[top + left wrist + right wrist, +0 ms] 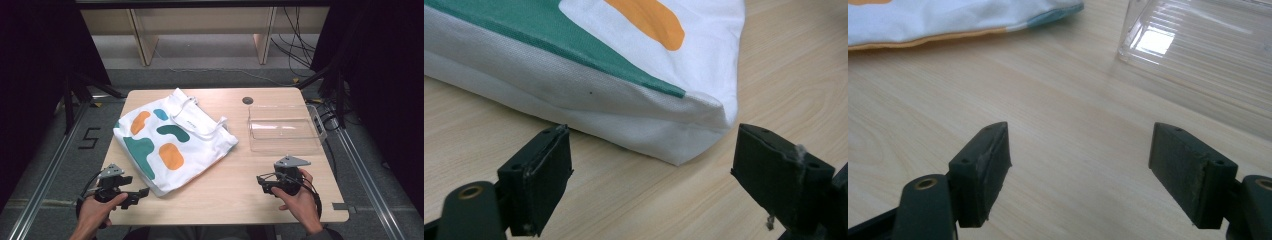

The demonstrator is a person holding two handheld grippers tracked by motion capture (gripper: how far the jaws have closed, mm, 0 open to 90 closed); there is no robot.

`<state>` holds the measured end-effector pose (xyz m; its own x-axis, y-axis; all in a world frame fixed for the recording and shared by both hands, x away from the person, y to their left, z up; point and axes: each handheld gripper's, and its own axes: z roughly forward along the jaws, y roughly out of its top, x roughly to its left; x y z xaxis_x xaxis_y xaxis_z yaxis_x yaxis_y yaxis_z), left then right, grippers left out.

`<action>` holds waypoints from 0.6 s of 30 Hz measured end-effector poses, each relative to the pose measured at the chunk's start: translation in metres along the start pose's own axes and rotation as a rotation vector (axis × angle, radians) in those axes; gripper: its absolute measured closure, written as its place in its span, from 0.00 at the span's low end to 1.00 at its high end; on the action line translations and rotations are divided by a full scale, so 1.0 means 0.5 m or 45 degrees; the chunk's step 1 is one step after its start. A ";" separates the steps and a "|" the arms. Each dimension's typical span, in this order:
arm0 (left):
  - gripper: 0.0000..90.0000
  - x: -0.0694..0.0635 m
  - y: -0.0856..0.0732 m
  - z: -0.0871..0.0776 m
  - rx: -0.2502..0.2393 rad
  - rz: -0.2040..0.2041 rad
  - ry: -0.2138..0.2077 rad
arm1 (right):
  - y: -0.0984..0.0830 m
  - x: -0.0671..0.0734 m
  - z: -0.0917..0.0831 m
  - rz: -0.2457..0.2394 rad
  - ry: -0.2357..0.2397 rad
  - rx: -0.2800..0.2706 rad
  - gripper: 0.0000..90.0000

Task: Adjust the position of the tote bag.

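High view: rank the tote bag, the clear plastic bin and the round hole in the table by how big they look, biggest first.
1. tote bag, covering the most table.
2. clear plastic bin, clearly smaller than the bag.
3. round hole, tiny by comparison.
All three sit at a similar depth on the table, so the order seems safe.

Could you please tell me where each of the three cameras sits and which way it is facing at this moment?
High view: above the person's side, looking forward and down on the table; both hands, left gripper, right gripper.
Left gripper view: low, along open jaws toward the tote bag corner.
Right gripper view: low, along open jaws toward the clear bin.
Shared: both gripper views catch the tote bag.
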<state>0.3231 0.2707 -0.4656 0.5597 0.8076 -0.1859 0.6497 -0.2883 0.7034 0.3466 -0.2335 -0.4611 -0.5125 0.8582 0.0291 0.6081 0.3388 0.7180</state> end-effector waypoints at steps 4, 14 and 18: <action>0.17 0.000 0.000 0.000 0.003 -0.002 0.000 | 0.001 -0.002 0.002 -0.022 0.006 -0.015 0.28; 0.17 -0.014 0.001 0.009 -0.033 -0.043 -0.003 | -0.001 -0.001 0.006 -0.020 0.008 -0.008 0.27; 0.17 -0.025 0.004 0.015 -0.019 -0.021 -0.011 | 0.001 0.003 0.003 0.007 0.011 0.019 0.27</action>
<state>0.3212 0.2563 -0.4670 0.5534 0.8078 -0.2031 0.6510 -0.2674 0.7104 0.3468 -0.2313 -0.4617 -0.5140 0.8569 0.0392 0.6200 0.3395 0.7073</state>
